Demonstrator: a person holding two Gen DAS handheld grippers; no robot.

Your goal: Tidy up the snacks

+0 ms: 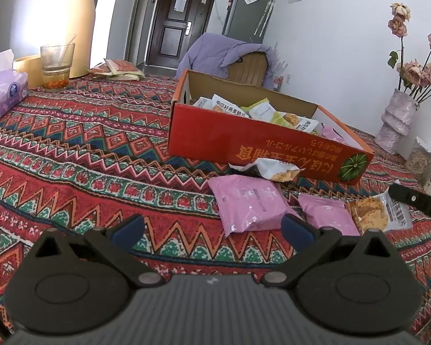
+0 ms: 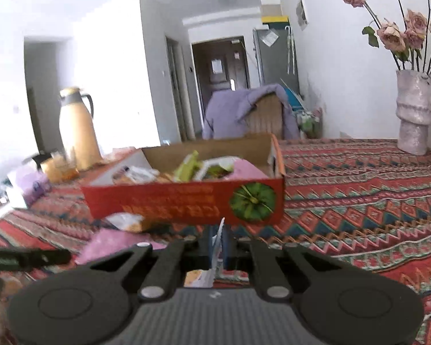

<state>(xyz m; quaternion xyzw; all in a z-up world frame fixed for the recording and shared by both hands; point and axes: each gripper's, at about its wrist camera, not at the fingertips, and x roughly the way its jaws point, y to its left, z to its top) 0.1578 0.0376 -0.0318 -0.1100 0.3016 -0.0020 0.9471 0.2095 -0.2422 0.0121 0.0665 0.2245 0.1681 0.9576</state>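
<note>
left gripper (image 1: 212, 230) spread wide, empty, pink packet (image 1: 248, 202) just ahead between fingertips | right gripper (image 2: 216, 240) pinched on white snack packet (image 2: 215, 247), red box (image 2: 186, 198) beyond | box part-filled; about four packets left on cloth

We find the left wrist view set low over the patterned tablecloth (image 1: 86, 149), facing forward along its spread fingers (image 1: 130, 227) toward the red snack box (image 1: 244, 141), which lies ahead and right of them. The right wrist view sits equally low but nearer the box (image 2: 186, 198), which stands straight beyond its closed fingers (image 2: 226, 244). Both views share the box, the thermos (image 1: 80, 23), the far door (image 1: 178, 26) and the flower vase (image 2: 413, 115)
</note>
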